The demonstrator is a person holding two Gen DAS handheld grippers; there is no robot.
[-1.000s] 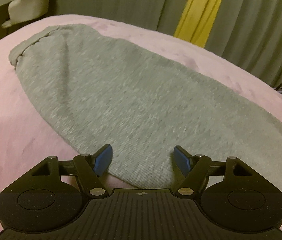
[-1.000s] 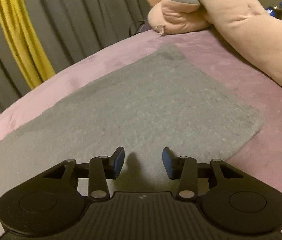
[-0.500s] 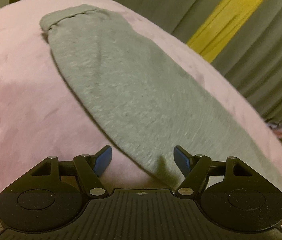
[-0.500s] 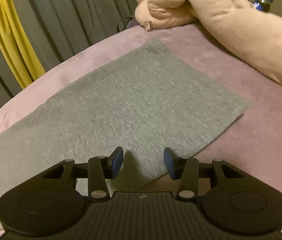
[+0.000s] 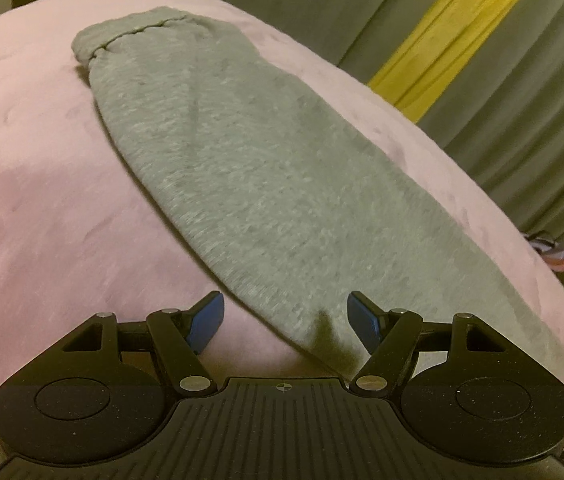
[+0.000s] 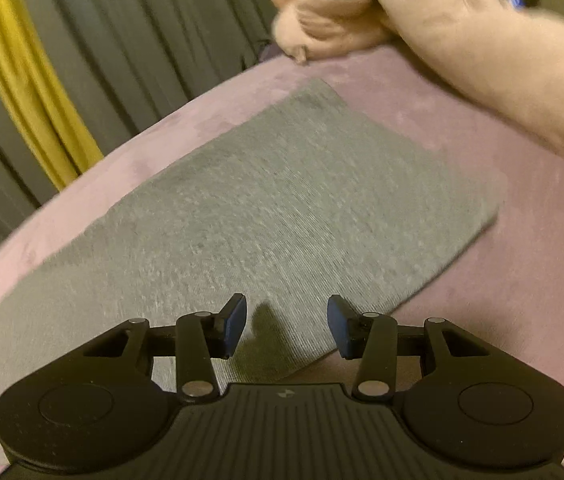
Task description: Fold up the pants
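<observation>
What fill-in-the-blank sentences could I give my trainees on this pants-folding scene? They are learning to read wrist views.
1. The pants are ____ in colour.
2. They lie on a ____ bed cover.
3. Between the grey curtains hangs a ____ strip of cloth.
4. The jaws of the left gripper and right gripper stand ____, gripping nothing.

Missing words: grey; pink; yellow; open

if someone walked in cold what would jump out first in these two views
The grey sweatpants stand out first, laid flat along the pink blanket, cuffed end at the far left. Next, a yellow curtain strip cuts through the grey drapes behind, and a pink plush toy lies past the pants' other end. Both the left gripper and the right gripper hang open over the pants' near edge.
</observation>
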